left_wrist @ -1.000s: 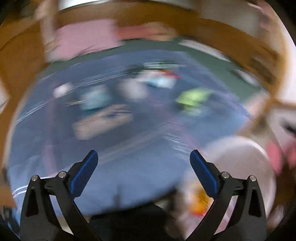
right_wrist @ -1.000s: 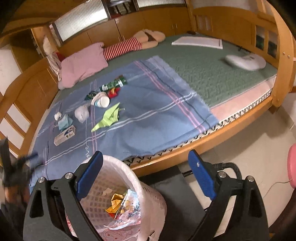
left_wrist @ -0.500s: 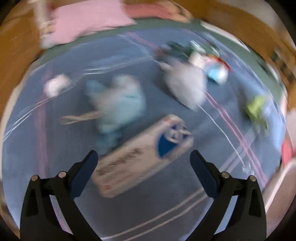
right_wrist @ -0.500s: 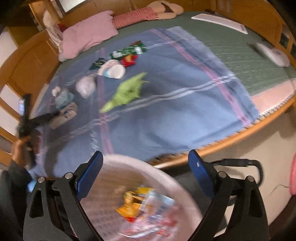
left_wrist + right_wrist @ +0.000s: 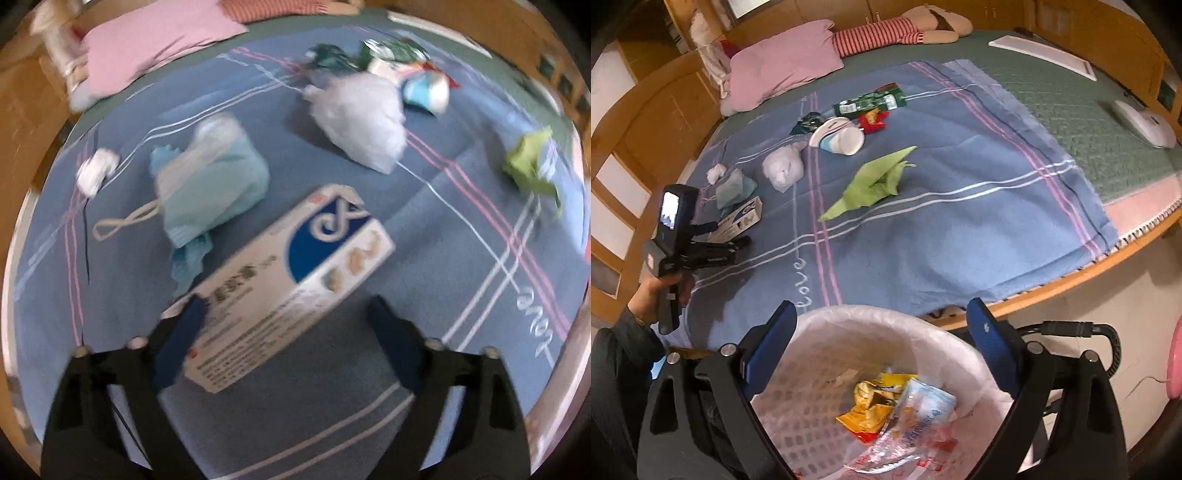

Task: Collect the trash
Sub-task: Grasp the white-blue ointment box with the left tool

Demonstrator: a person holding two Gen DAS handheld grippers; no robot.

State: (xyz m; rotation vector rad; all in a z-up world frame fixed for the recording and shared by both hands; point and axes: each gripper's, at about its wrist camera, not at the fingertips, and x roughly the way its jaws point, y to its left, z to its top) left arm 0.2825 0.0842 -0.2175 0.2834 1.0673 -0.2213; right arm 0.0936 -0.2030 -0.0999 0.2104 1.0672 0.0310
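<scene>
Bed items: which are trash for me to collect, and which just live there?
Job:
white-and-blue carton, between the open left gripper fingers
blue face mask
white crumpled bag
green paper
bin

Lying about:
pink pillow
striped doll

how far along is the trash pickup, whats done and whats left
Done: some wrappers already lie in the bin. In hand: nothing gripped; the open left gripper straddles the medicine box. Left: face mask, white tissue, green paper, cup, snack wrappers.

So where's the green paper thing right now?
The green paper lies on the blue blanket mid-bed in the right wrist view, just below the white cup. In the left wrist view it sits far right.
</scene>
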